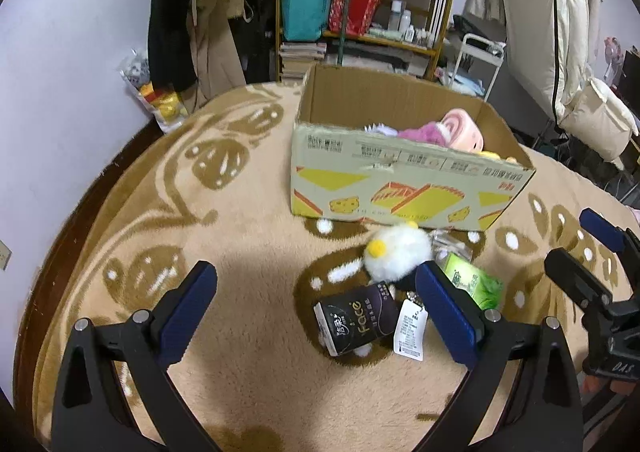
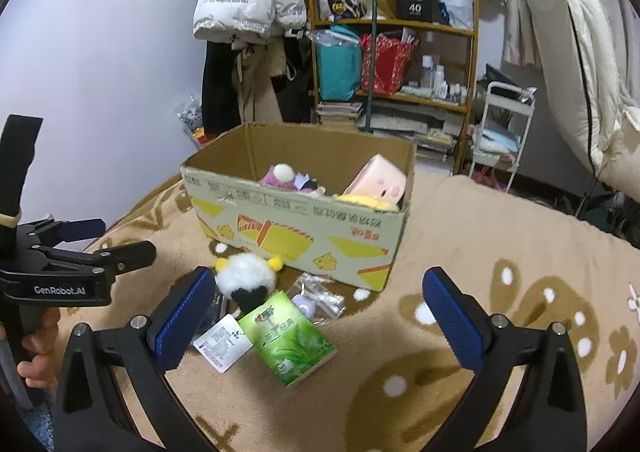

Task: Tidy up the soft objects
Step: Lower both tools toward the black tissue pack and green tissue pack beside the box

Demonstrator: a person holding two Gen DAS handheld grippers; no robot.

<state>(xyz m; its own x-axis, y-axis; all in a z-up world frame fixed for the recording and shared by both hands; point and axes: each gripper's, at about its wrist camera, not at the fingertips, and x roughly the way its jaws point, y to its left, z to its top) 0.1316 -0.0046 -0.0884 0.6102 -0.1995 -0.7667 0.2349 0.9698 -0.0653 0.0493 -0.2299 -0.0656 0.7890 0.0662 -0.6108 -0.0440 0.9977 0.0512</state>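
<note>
Because the task is to gather soft things, the fluffy white plush (image 1: 396, 252) with yellow pom-pom ears matters most here: it lies loose on the blanket (image 1: 248, 212), just in front of the cardboard box (image 1: 400, 180), not yet put away. Seen from the right wrist view, the plush sits at about 10 o'clock from the green tissue pack (image 2: 292, 336), and its white hang tag (image 2: 222, 342) trails out toward the camera. A black tissue pack (image 1: 354, 318) lies at 7 o'clock from the plush in the left wrist view, and a small clear plastic bag (image 2: 320, 296) rests between the green pack and the box wall.

The box stands open at 12 o'clock, its top facing up, likely so items can be dropped straight in. It already holds a pink plush (image 2: 378, 180), a purple-and-white soft toy (image 2: 284, 176) and something yellow (image 2: 368, 202).

The left gripper (image 1: 316, 308) hovers low over the black pack with its jaws spread wide, holding nothing, apparently lined up for a pick. The right gripper (image 2: 316, 316) likewise has its jaws spread apart and empty, framing the green pack. Each gripper shows at the edge of the other's view, held in a hand (image 2: 38, 336).

Beyond the blanket stand a wooden shelf (image 2: 400, 52) and hanging coats.
</note>
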